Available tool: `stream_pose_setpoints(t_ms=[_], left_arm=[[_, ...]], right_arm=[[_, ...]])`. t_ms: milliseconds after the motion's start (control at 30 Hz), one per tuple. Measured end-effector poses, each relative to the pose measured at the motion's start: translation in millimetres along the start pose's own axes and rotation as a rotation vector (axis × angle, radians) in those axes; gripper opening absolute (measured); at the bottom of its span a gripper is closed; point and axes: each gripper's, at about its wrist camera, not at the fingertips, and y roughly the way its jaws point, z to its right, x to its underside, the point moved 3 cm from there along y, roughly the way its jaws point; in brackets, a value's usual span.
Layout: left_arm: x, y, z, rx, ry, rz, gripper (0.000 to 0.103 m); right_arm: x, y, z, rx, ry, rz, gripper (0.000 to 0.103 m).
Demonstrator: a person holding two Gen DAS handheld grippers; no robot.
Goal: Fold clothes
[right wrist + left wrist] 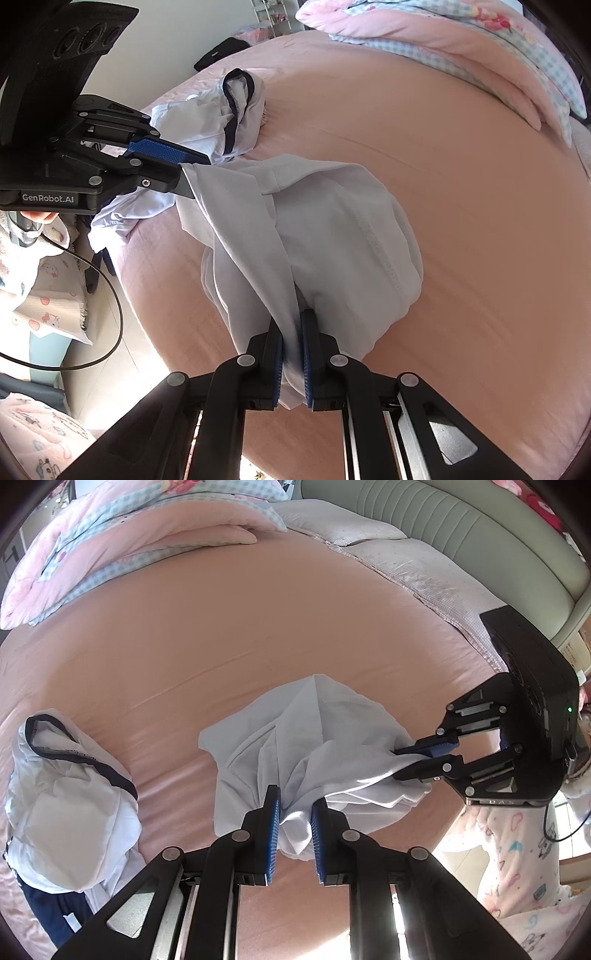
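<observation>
Both tongs (295, 805) (291, 332) on white garment (295, 731), bunched, no clear axis

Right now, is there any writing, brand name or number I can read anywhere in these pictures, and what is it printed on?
"GenRobot.AI": white letters on the black body of the left gripper, seen from the right wrist view.
Raised letters on the body of the right gripper, seen from the left wrist view: too blurred to read.
No readable text on the white garment or the pink bed sheet.

Right gripper (292, 354) pinches a bunched fold of the white garment (332, 236) above the pink bedsheet (461, 206). At upper left, the left gripper (186, 175) clamps another edge. A navy-trimmed garment (229, 114) lies crumpled behind.
</observation>
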Motion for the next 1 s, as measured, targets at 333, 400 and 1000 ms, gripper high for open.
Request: stream_pose_setpoints(t_ms=[333, 400, 1000], left_arm=[[17.2, -26.7, 1.9, 0.054, -0.003, 0.077, 0.041], [18.7, -22.5, -5.1, 0.064, -0.046, 0.073, 0.041], [33.6, 18.9, -16.5, 0.084, -0.146, 0.029, 0.054]], right_arm=[[-13.0, -15.7, -1.6, -0.237, 0.089, 0.002, 0.048], [-18.8, -17.2, -1.3, -0.244, 0.11, 0.006, 0.048], [-53.1, 10.9, 23.6, -0.423, 0.392, -0.023, 0.049]])
